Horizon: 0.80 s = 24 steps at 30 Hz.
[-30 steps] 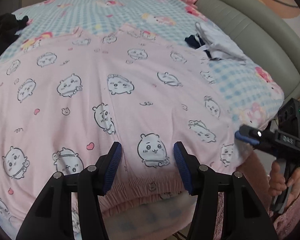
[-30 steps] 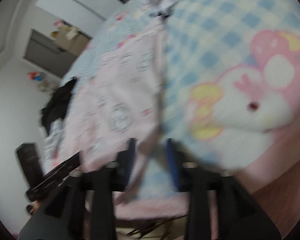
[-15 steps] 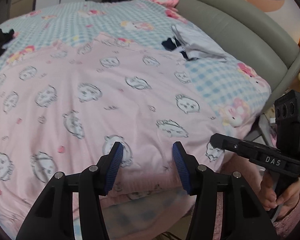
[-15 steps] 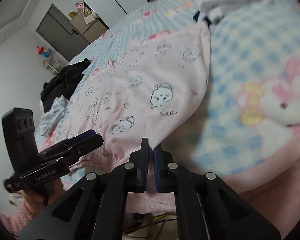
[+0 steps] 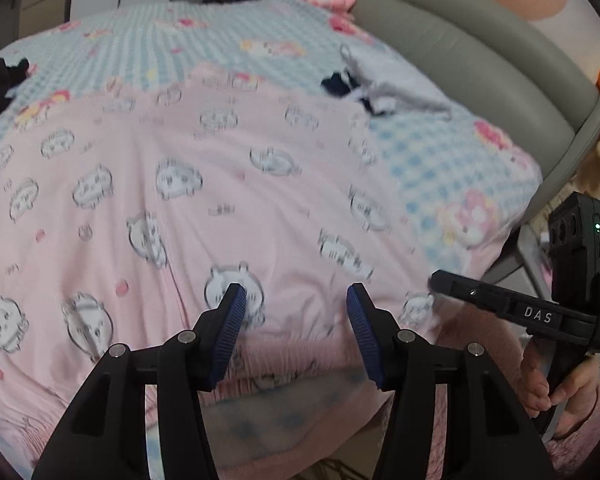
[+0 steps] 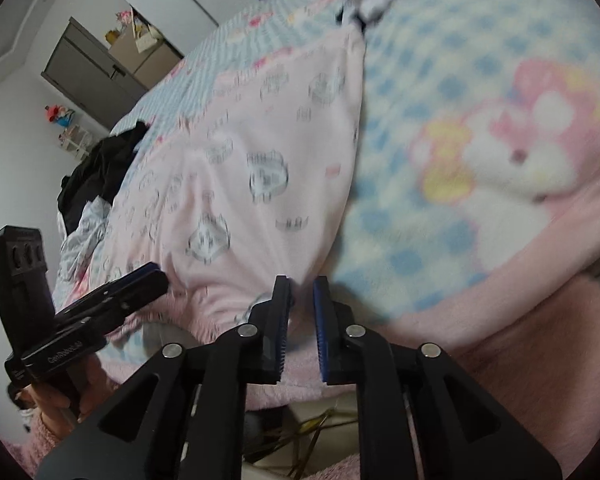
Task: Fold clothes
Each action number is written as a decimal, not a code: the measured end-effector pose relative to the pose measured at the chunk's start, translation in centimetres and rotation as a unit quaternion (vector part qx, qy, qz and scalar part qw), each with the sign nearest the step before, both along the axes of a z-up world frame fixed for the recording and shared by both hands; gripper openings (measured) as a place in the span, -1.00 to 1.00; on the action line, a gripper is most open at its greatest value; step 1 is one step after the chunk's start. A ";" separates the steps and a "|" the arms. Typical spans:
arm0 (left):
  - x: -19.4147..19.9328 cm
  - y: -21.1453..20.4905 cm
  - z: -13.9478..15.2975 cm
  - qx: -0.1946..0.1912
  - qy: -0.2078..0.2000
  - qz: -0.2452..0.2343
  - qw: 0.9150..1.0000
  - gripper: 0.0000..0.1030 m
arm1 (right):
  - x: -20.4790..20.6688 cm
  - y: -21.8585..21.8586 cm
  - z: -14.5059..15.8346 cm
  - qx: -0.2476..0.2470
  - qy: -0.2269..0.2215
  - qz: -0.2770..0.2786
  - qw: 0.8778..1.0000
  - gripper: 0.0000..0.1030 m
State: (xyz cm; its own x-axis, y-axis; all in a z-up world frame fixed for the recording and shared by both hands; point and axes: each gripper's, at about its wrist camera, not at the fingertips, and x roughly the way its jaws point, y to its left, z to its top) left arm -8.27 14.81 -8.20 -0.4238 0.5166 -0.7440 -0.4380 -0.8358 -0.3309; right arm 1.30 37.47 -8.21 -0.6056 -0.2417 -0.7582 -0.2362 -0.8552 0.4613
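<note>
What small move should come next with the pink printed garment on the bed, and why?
Probably lower the left gripper onto the pink cartoon-print garment's near elastic hem and close it. Its jaws stand open above that hem, holding nothing; the right gripper's jaws are opening, also empty.

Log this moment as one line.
garment: pink printed garment flat on bed | left gripper: open above waistband | right gripper: opening, empty, at garment corner

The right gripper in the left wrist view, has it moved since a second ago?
Yes. The right gripper now reaches over the corner of the pink cartoon-print garment; earlier it sat farther right, off the garment, beside the checked bedsheet.
</note>
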 end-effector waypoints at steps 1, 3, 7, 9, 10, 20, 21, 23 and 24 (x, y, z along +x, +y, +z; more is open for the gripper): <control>-0.3 0.2 -0.6 -0.009 -0.010 -0.001 1.000 0.06 | 0.1 0.1 0.5 0.008 0.009 -0.004 1.000 -0.63; -0.9 0.7 -1.7 -0.026 -0.030 -0.002 0.999 0.06 | -0.1 0.3 1.1 0.024 0.019 -0.008 1.000 -0.43; 0.1 1.4 -2.9 -0.053 -0.021 -0.010 0.998 0.07 | -1.6 0.2 -2.1 0.036 -0.052 0.018 0.998 -0.43; 0.2 1.5 -2.4 -0.063 -0.017 -0.019 0.998 0.08 | -1.1 0.8 -2.4 0.022 -0.055 0.009 0.998 -0.46; 0.1 1.3 -2.0 -0.061 -0.018 -0.021 0.998 0.08 | -0.9 1.1 -2.0 0.020 -0.050 0.005 0.999 -0.46; -8.1 -0.1 3.9 -0.052 0.025 -0.002 0.998 0.08 | -6.2 6.4 6.7 0.079 0.016 0.001 0.997 -0.41; -9.4 -0.2 4.5 -0.057 0.036 0.003 0.998 0.08 | -7.7 6.8 6.9 0.085 0.014 0.007 0.996 -0.41; -12.4 -0.2 5.1 -0.077 0.056 0.017 0.995 0.08 | -10.7 7.3 6.7 0.087 0.003 0.016 0.996 -0.40; -14.0 -0.1 5.2 -0.089 0.066 0.025 0.994 0.08 | -12.0 7.4 6.3 0.083 -0.004 0.022 0.996 -0.40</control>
State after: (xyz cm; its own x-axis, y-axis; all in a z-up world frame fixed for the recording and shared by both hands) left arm -22.28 14.68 -3.00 -0.5450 0.3570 -0.7586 -0.4238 -0.8980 -0.1182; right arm -10.68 44.90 -1.88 -0.5907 -0.1377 -0.7951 -0.2004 -0.9294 0.3099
